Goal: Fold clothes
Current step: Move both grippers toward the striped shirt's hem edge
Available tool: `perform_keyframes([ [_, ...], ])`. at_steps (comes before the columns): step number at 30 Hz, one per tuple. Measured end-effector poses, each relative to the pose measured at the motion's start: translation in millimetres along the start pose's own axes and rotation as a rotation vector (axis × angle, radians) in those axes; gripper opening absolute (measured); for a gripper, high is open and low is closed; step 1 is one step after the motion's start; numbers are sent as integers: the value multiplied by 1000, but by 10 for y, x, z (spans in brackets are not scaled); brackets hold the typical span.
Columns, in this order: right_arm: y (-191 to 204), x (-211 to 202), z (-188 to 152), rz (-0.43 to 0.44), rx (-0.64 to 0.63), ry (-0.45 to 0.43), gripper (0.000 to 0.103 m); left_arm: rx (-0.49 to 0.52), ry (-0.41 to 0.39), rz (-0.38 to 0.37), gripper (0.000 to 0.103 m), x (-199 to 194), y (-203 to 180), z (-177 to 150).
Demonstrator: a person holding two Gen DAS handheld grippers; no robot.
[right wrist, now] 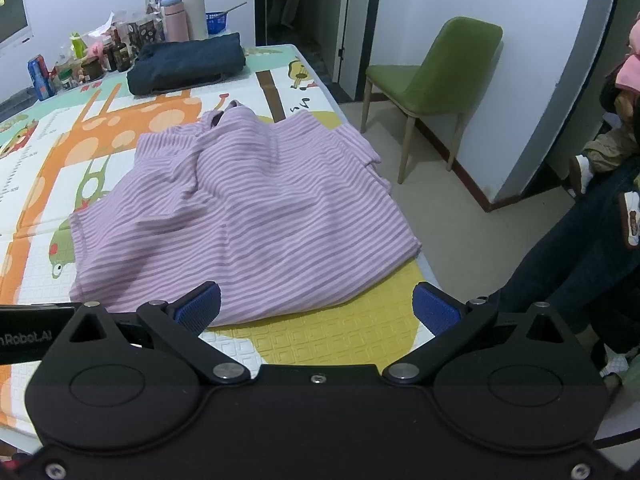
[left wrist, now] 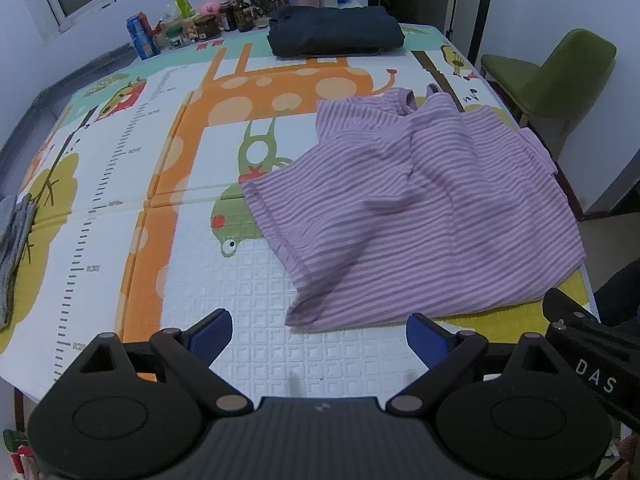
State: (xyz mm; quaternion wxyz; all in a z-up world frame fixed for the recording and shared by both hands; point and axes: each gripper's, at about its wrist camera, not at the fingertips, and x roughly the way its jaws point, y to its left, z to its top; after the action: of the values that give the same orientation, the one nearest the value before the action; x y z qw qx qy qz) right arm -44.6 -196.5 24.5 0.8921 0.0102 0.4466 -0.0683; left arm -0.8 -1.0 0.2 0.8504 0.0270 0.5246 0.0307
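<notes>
Left gripper (left wrist: 319,336): jaws wide apart, empty, above bare mat (left wrist: 260,320) just beside the shirt's hem. Striped purple shirt (left wrist: 416,208): rumpled, on the mat's right side, near its edge. Right gripper (right wrist: 316,306): jaws wide apart, empty, over the shirt's near edge. Folded dark garment (left wrist: 334,30): far end.

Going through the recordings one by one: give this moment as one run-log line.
stage: before first fold | purple striped shirt: rumpled on play mat, unheld | left gripper: open, empty | right gripper: open, empty | dark folded garment: far end
</notes>
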Motion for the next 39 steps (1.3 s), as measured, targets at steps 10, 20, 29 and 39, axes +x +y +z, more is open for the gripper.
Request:
perform_keyframes([
  [10,28,-11,-8,8,-4,-1,103,-31,10,17,96,2,30,-5],
  [20,-25,155,75,54,-21,19,103,-112,-10,-28,95,162,284,67],
  [29,-160,424,117,68,29,46,103,-139,23,-167,95,454,514,89],
  [39,-63,600,184,46,47,53,103,-146,-45,-325,94,665,768,72],
])
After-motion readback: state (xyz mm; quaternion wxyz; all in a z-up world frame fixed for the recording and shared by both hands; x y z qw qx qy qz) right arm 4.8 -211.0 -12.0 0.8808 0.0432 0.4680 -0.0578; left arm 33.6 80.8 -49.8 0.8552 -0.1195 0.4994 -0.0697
